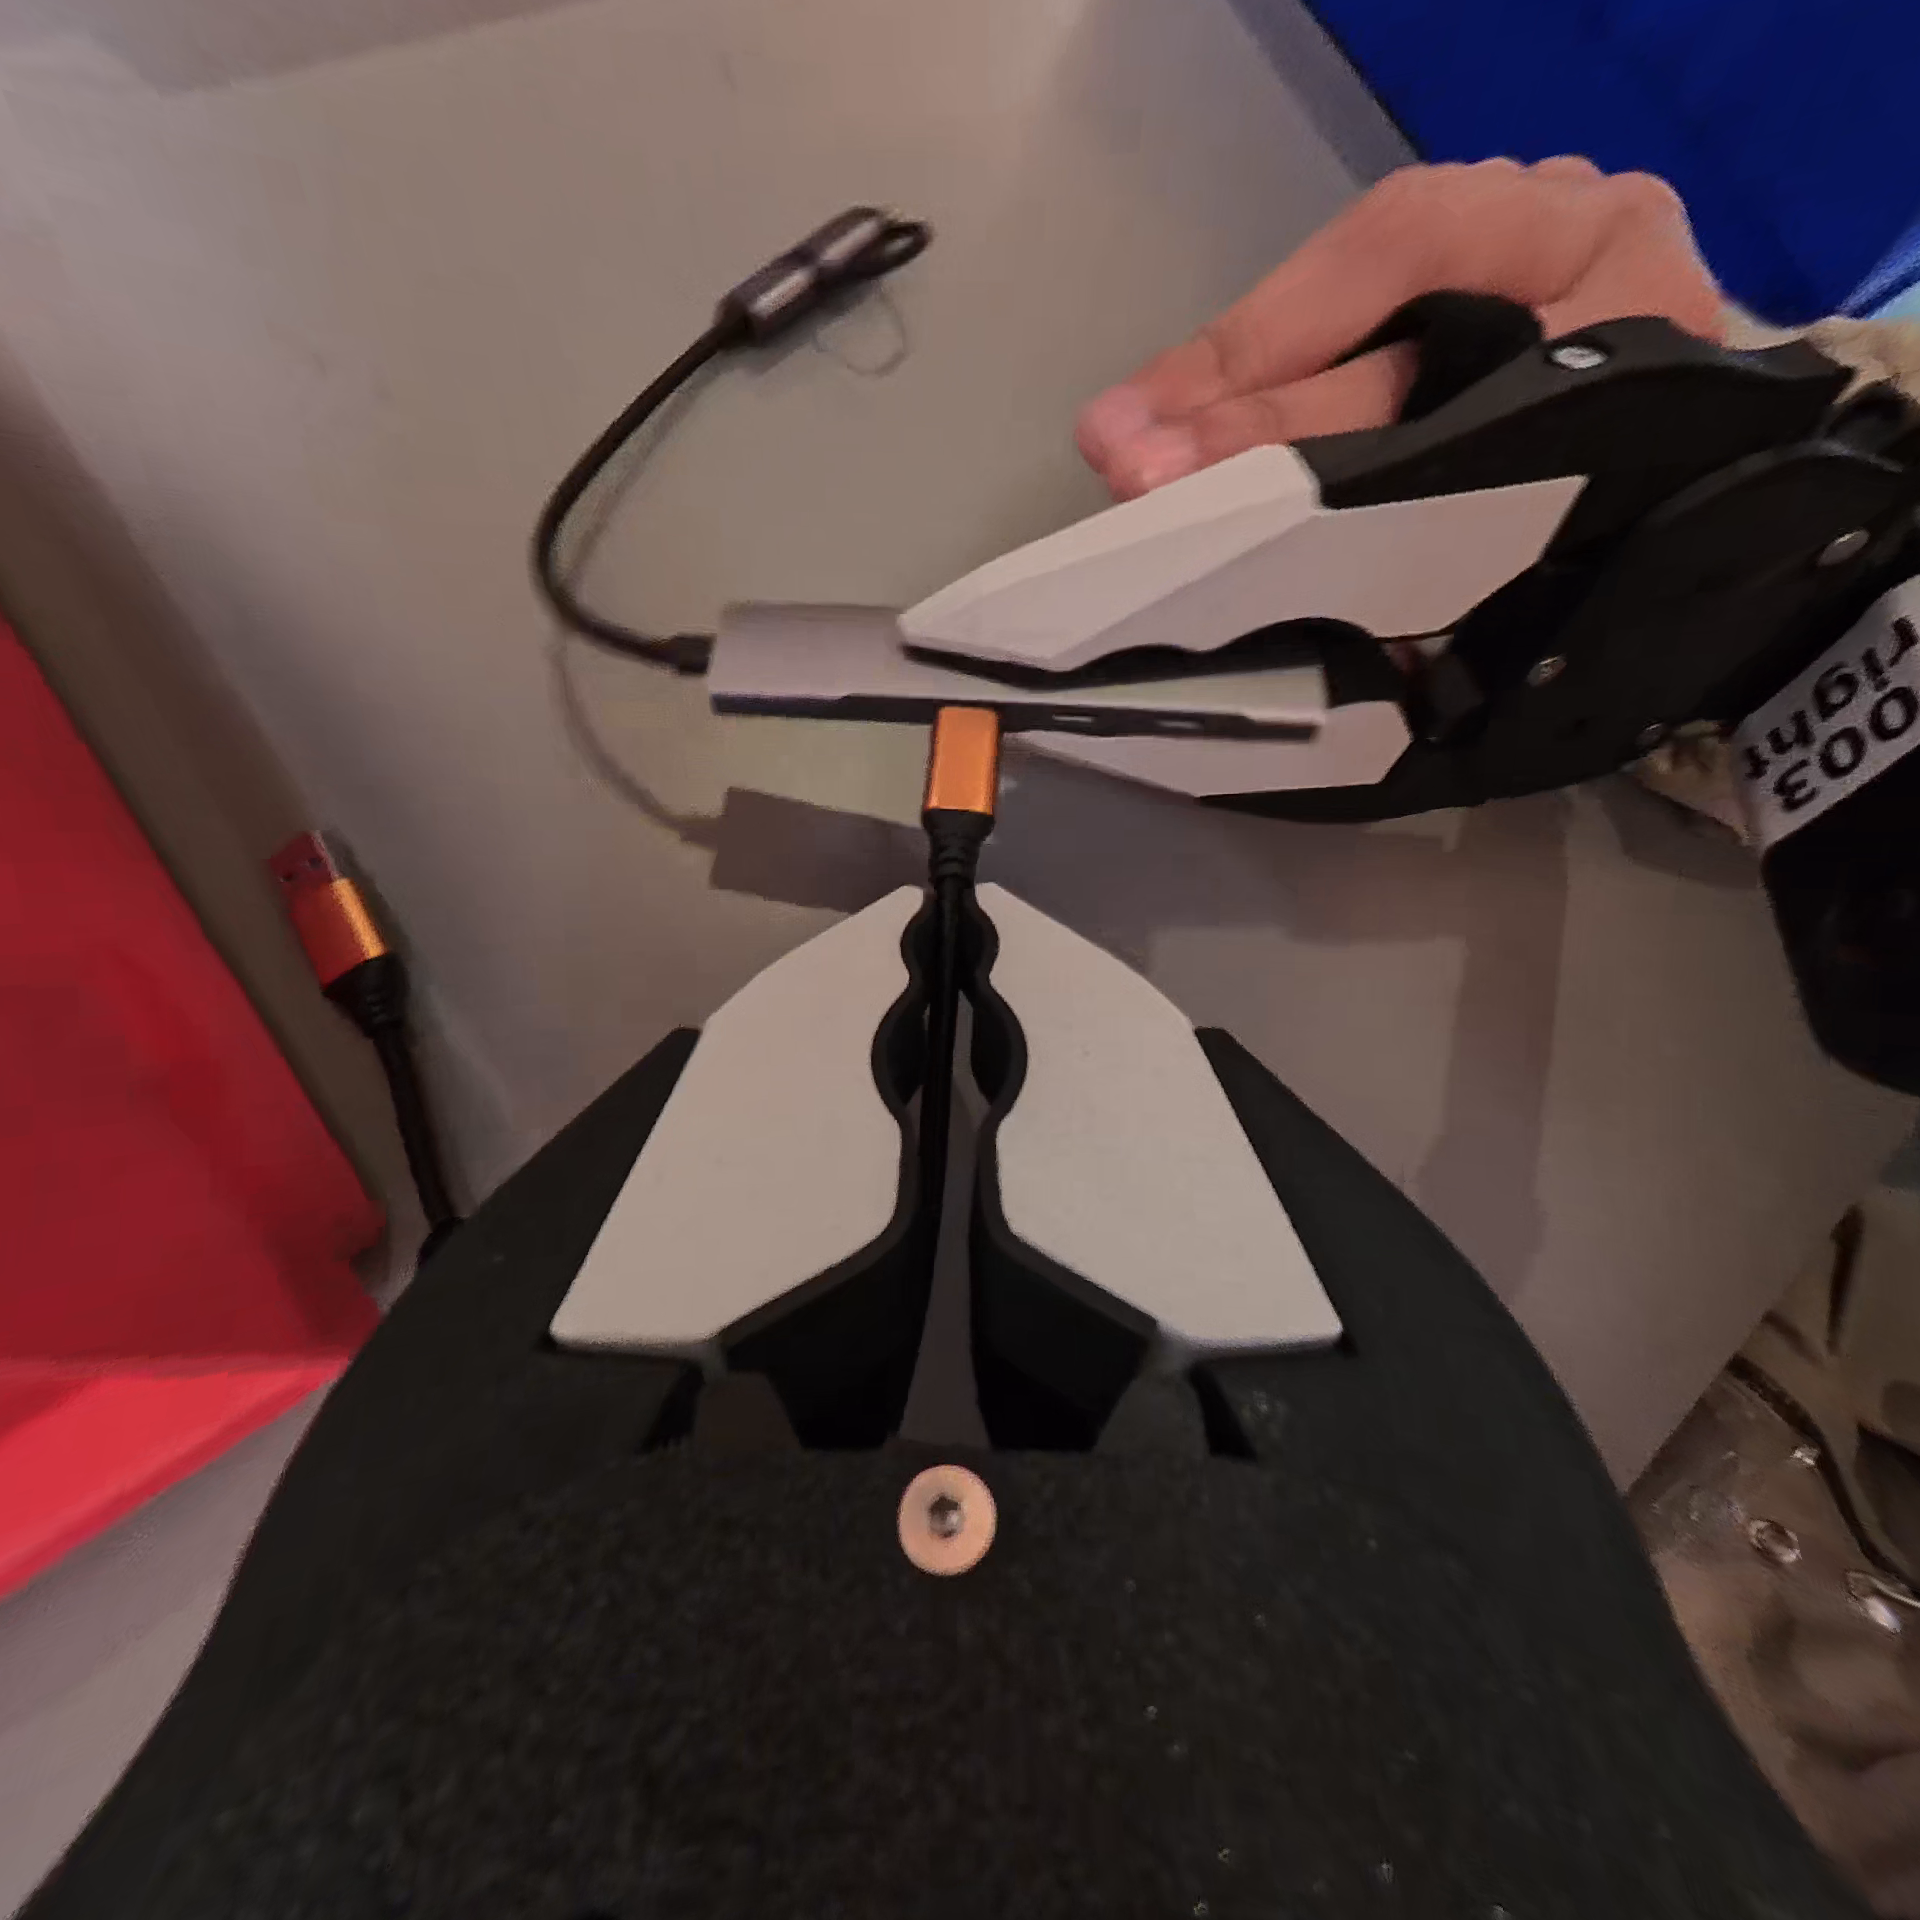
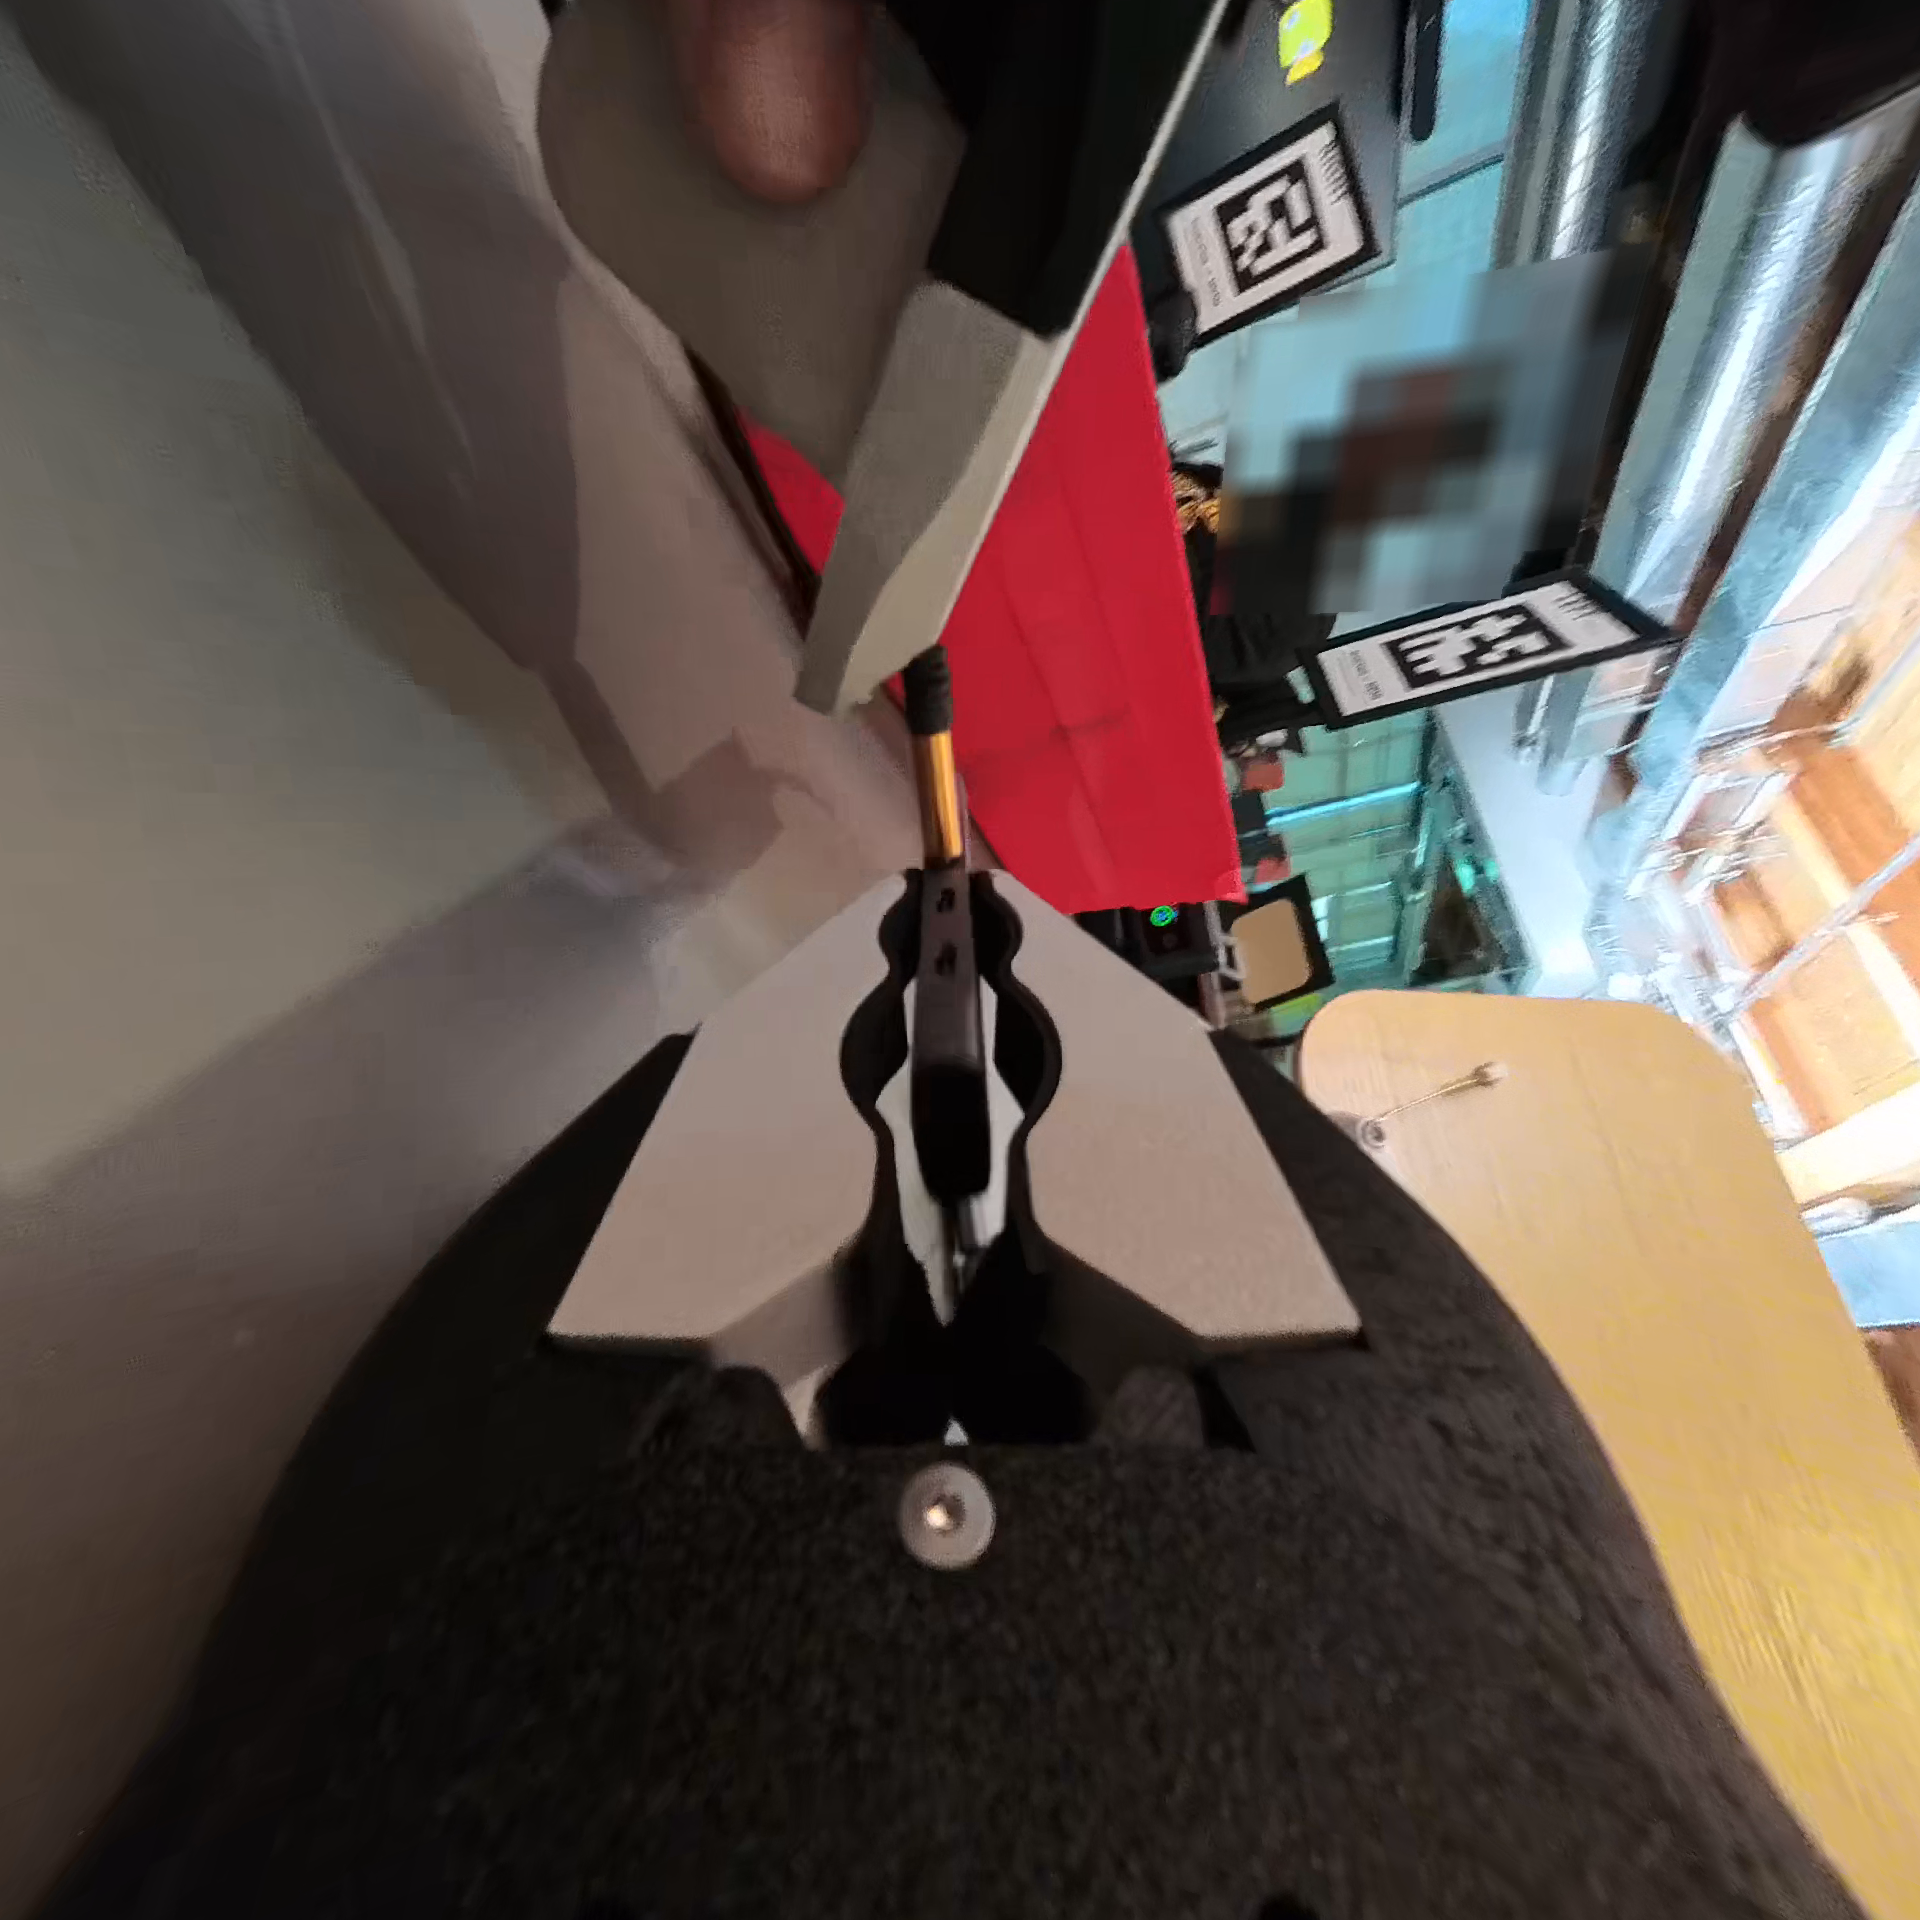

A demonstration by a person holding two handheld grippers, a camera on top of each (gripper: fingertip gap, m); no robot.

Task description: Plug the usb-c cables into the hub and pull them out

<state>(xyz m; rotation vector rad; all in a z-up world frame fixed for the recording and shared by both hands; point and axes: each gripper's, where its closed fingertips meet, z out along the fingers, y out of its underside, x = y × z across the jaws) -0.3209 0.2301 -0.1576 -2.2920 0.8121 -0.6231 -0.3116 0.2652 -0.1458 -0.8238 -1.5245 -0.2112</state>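
Note:
A flat grey hub is held above the grey table, clamped flat between the white fingers of my right gripper. In the right wrist view my right gripper is shut on the hub, seen edge-on. My left gripper is shut on a black braided cable just behind its orange usb-c plug. The plug's tip sits in the hub's near edge. The plug also shows in the right wrist view, below a left finger. The cable's other orange plug lies at the left.
The hub's own black lead curves back to a grey connector on the table. A red box stands at the left. A hand holds the right gripper. A wooden board and black-and-white marker cards lie beyond.

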